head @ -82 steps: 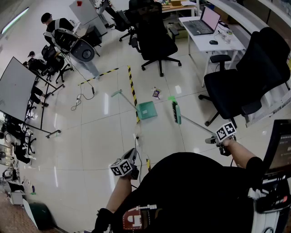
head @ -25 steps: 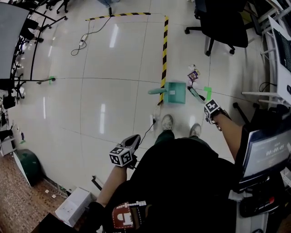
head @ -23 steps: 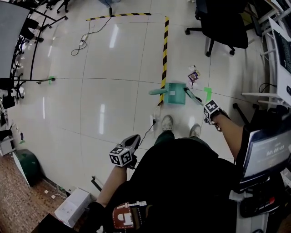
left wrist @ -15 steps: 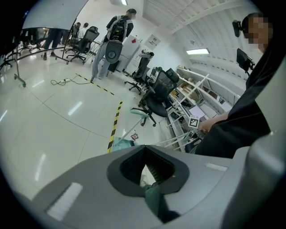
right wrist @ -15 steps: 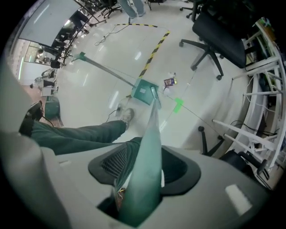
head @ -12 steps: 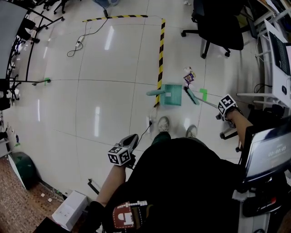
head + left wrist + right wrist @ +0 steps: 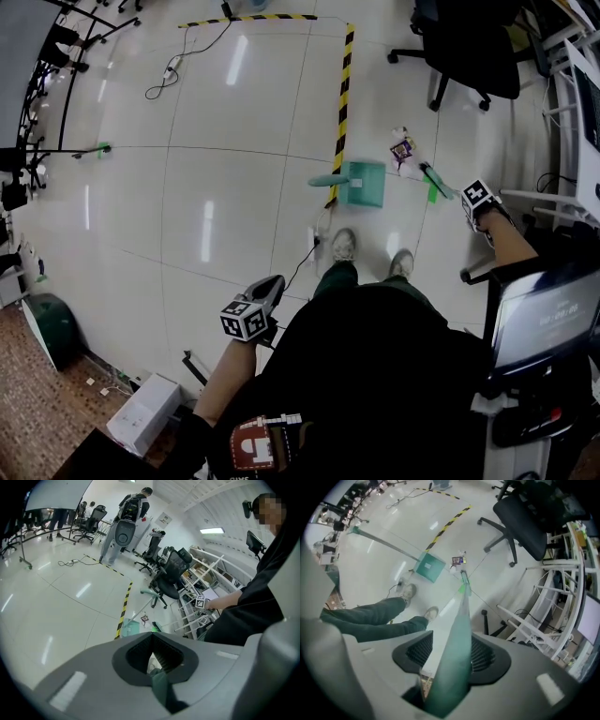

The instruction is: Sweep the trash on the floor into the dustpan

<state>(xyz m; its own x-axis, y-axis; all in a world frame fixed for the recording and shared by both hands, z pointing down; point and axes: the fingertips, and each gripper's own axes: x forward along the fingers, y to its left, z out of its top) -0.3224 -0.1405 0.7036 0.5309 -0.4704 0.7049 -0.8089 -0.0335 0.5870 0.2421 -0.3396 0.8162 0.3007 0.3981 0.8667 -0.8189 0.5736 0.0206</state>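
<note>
Floor (image 7: 216,216): pale glossy tile, crossed by yellow-black tape (image 7: 343,89).

Dustpan (image 7: 366,186): teal, on the floor at the tape's near end, just ahead of the person's shoes (image 7: 344,245).

Trash (image 7: 402,150): one small wrapper on the floor, just past the dustpan's far right corner and outside it.

Broom (image 7: 434,178): green, head down by the floor just right of the trash. I cannot tell whether the two touch.

Right gripper (image 7: 456,641): fingers pinching the broom's handle, which runs out between them toward the head.

Left gripper (image 7: 152,643): held near the person's body, well apart from the dustpan. I read the fingers as drawn nearly together, with only a slit between them. A green strip (image 7: 160,691) sits at their base; I cannot identify it.

Chair (image 7: 469,47): black, beyond the trash.
</note>
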